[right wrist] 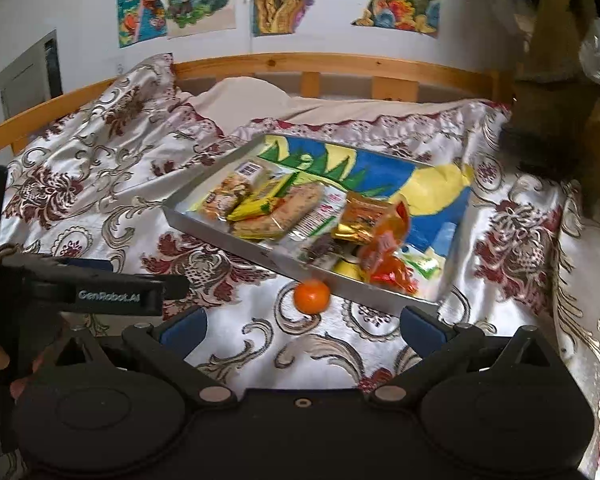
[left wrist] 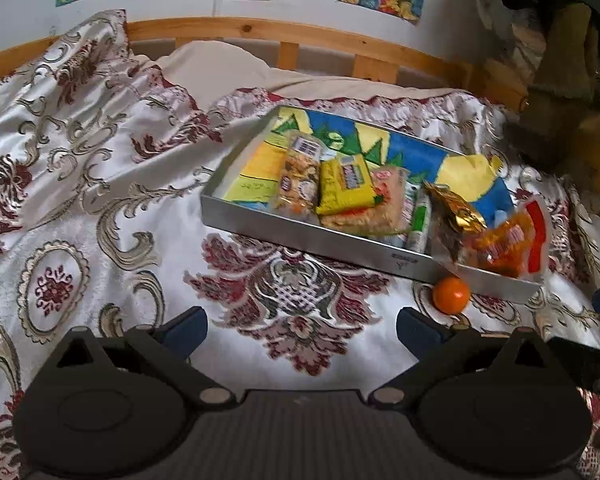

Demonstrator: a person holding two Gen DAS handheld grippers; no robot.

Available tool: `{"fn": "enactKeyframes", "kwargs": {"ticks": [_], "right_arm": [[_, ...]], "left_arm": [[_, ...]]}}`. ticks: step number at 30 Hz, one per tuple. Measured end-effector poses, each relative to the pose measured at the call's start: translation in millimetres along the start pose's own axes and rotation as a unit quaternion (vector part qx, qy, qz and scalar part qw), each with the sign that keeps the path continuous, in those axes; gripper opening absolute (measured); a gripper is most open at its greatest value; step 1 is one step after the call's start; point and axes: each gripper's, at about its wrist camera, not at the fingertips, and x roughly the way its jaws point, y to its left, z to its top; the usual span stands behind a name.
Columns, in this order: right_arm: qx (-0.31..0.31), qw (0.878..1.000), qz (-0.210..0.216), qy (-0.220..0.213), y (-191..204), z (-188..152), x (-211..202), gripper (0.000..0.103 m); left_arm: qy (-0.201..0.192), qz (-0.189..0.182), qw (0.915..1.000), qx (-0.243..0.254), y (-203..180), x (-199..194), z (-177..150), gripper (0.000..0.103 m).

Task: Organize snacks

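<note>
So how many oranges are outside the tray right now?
1. A single small orange lies on the bedspread against the near wall of the metal tray, ahead of the open right claw. Others may be hidden under the snack packets.

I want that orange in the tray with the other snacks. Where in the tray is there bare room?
The tray's far half is free: painted floor between the snack row and the far rim, plus the left corner beside the biscuit pack. The near side is crowded, packets edge to edge, the orange bag spilling over the rim. The orange sits outside, against the near wall.
</note>
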Motion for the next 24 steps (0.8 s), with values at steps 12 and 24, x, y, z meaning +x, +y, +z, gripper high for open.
{"fn": "enactKeyframes", "kwargs": {"ticks": [12,24], "right_arm": [[0.007,0.998,0.046,-0.043,13,4,15,0.102],[-0.003,0.992,0.084,-0.096,25,19,22,0.102]], "left_arm": [[-0.030,0.057,0.9953,-0.073,27,-3,12,0.102],[-0.047,0.101,0.9857,-0.127,53,3,20,0.102]]}}
